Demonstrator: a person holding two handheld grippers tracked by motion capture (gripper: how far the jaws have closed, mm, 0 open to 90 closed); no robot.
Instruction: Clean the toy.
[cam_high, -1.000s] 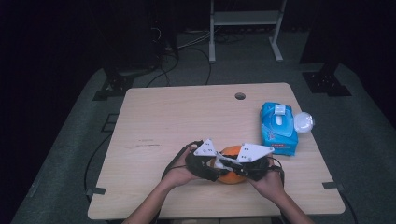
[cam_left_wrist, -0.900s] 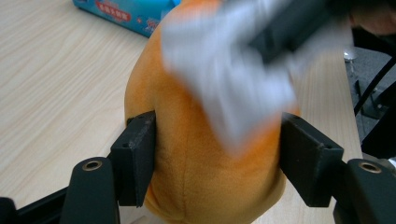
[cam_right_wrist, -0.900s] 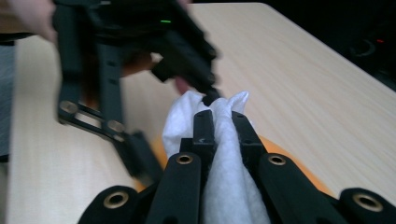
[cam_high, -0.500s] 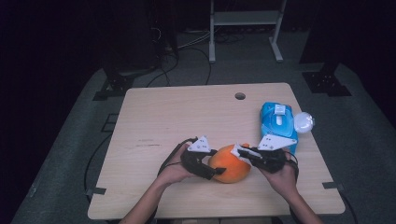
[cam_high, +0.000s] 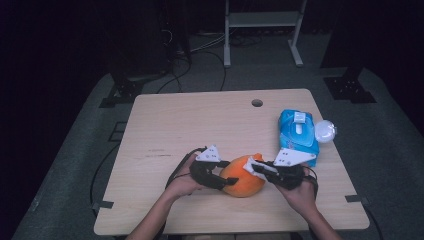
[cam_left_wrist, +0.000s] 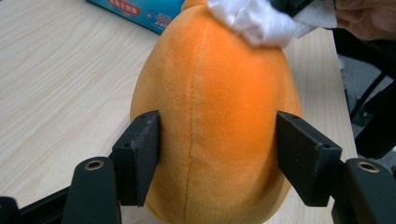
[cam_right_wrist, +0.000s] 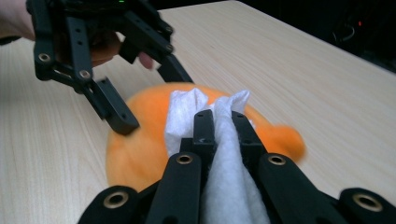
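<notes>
An orange plush toy (cam_high: 241, 184) lies on the wooden table (cam_high: 200, 125) near its front edge. My left gripper (cam_high: 226, 176) is closed around it, one black jaw pressed on each flank of the toy (cam_left_wrist: 215, 116). My right gripper (cam_high: 256, 168) comes in from the right, shut on a crumpled white wipe (cam_right_wrist: 187, 109). The wipe (cam_left_wrist: 254, 18) rests on the top of the toy (cam_right_wrist: 135, 140). In the right gripper view my right gripper (cam_right_wrist: 219, 123) points at the left gripper (cam_right_wrist: 144, 91) across the toy.
A blue pack of wipes (cam_high: 298, 131) lies at the right side of the table, with a white round object (cam_high: 325, 131) beside it at the edge. A cable hole (cam_high: 257, 103) sits near the far edge. Bare wood lies to the left and behind.
My right gripper has drawn back to the right with the wipe, uncovering more of the orange toy. The left gripper shifted slightly left and keeps its hold.
</notes>
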